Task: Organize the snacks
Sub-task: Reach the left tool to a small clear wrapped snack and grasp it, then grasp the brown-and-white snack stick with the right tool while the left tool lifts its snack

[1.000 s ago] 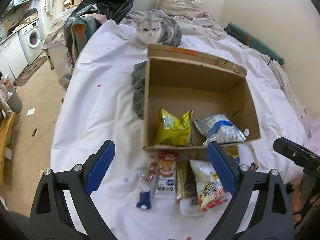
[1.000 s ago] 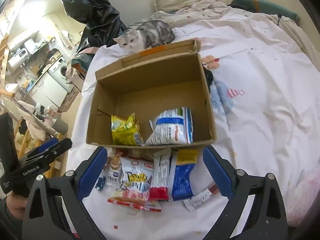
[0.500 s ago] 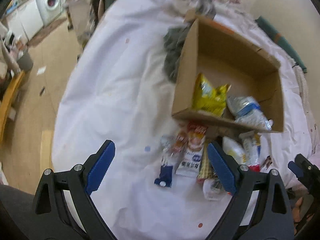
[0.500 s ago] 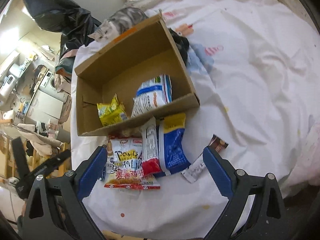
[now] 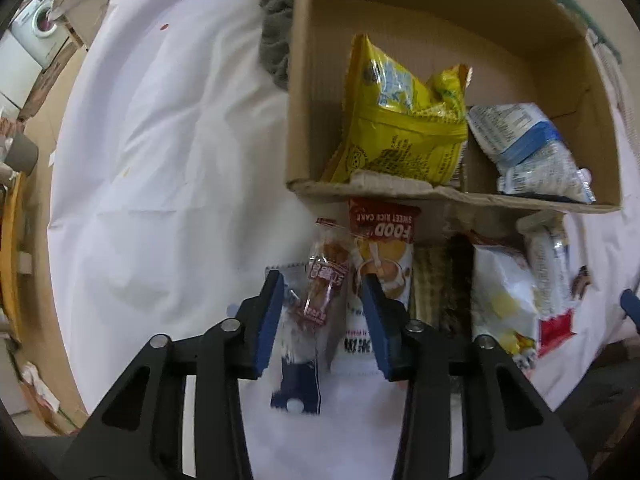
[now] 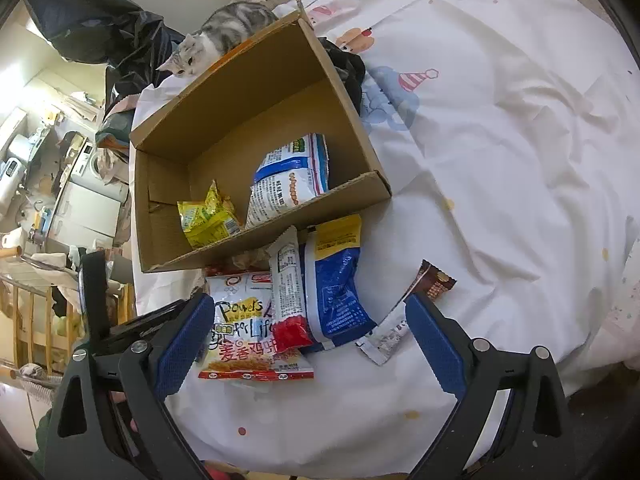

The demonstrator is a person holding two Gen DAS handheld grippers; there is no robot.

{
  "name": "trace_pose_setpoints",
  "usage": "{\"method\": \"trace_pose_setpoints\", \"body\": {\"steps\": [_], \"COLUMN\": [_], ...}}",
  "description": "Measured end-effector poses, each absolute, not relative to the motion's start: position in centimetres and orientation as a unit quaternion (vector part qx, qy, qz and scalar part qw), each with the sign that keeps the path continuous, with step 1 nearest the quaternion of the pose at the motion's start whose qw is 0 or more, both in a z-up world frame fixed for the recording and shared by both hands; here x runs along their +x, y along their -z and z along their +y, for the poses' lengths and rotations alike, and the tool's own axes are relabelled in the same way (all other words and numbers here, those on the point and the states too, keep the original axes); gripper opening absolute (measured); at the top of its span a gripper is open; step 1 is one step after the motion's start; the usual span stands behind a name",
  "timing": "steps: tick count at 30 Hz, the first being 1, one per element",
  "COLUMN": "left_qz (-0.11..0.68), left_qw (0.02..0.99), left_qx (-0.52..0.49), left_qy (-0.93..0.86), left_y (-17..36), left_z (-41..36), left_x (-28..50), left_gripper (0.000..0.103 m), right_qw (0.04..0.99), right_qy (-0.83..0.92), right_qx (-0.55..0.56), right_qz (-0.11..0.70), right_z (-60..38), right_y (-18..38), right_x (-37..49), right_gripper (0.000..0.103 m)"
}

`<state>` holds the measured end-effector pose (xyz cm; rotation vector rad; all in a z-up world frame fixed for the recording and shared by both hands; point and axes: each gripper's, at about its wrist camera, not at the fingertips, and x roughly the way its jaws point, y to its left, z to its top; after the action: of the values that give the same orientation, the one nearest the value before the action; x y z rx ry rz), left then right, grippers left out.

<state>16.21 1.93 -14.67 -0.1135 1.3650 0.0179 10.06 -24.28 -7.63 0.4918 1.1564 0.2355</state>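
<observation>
Currently two bags [image 5: 404, 128] sit in the box [image 5: 304, 80]; several packets [image 6: 256, 320] lie on the sheet [image 6: 500, 120] beside it. Left gripper [image 5: 322, 292] jaws are closing around a small clear packet [image 5: 324, 284], without firm contact. Right gripper [image 6: 308, 332] jaws stand apart, empty.

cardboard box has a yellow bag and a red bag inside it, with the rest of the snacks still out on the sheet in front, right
Not quite. The second bag in the cardboard box is blue and white, not red; the right wrist view shows it beside the yellow bag. The rest holds: the other snacks, such as the blue packet, still lie on the sheet in front of the box.
</observation>
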Motion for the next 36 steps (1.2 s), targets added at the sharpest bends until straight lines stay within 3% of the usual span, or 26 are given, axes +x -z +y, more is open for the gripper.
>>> {"method": "trace_pose_setpoints", "body": {"steps": [5, 18, 24, 29, 30, 31, 32, 36], "left_qz": [0.624, 0.583, 0.569, 0.568, 0.567, 0.567, 0.566, 0.567], "left_qw": [0.78, 0.807, 0.816, 0.815, 0.815, 0.815, 0.815, 0.814], "left_qx": [-0.043, -0.091, -0.107, -0.119, -0.119, -0.119, -0.12, -0.126], "left_qy": [0.0, 0.011, 0.007, 0.013, 0.015, 0.015, 0.016, 0.015], "left_y": [14.2, 8.3, 7.8, 7.8, 7.9, 7.9, 8.0, 8.1], "left_z": [1.3, 1.9, 2.7, 3.1, 3.0, 3.0, 2.9, 3.0], "left_x": [16.4, 10.0, 9.5, 9.6, 9.7, 9.8, 9.9, 10.0], "left_gripper": [0.012, 0.012, 0.012, 0.012, 0.012, 0.012, 0.012, 0.012], "right_qw": [0.8, 0.77, 0.722, 0.712, 0.713, 0.716, 0.718, 0.726], "right_qy": [-0.103, -0.059, -0.02, -0.007, -0.002, 0.008, 0.017, 0.015], "right_qx": [0.23, 0.291, 0.298, 0.273, 0.256, 0.237, 0.219, 0.202], "right_qz": [0.545, 0.565, 0.624, 0.647, 0.652, 0.657, 0.661, 0.657], "right_z": [-24.6, -27.4, -27.9, -27.2, -26.9, -26.7, -26.5, -26.2], "right_y": [8.0, 9.8, 13.6, 15.0, 15.2, 15.4, 15.6, 15.2], "right_x": [10.1, 10.4, 11.2, 11.9, 12.1, 12.2, 12.2, 12.1], "right_gripper": [0.098, 0.097, 0.069, 0.056, 0.049, 0.03, 0.024, 0.016]}}
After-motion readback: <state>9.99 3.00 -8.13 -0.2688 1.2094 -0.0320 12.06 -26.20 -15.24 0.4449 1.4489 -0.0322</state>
